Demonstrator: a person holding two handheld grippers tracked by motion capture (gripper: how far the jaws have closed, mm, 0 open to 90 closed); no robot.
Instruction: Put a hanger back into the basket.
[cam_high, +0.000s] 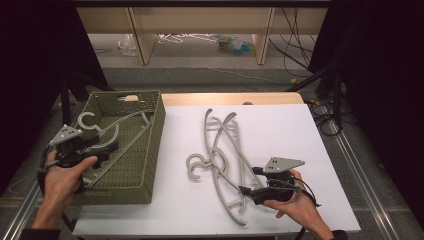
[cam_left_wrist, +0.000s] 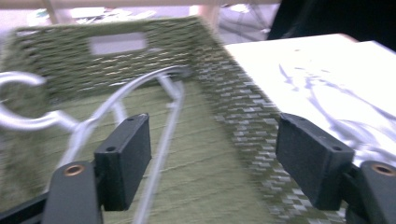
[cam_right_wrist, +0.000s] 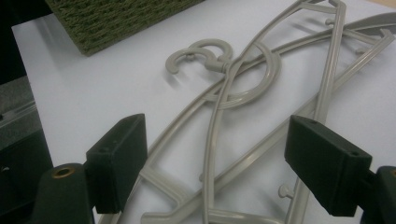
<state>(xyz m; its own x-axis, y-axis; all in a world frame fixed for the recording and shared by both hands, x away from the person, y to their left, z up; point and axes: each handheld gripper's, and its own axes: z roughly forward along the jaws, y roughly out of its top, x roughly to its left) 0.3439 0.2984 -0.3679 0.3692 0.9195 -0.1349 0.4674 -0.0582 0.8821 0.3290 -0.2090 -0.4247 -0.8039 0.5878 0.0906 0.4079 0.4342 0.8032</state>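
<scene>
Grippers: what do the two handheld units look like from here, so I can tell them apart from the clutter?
Both are black handheld units. The left gripper and right gripper each carry a grey three-cornered plate with small dark holes on top and trail a black cable. Jaws are black rectangular pads with brass-coloured eyelets near their bases. Dark cuffs show at both wrists.

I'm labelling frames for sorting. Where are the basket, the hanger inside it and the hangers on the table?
basket (cam_high: 156, 131), high view, right wall.
hanger in basket (cam_high: 86, 118), high view, hook.
hangers on table (cam_right_wrist: 201, 52), right gripper view, hook.
</scene>
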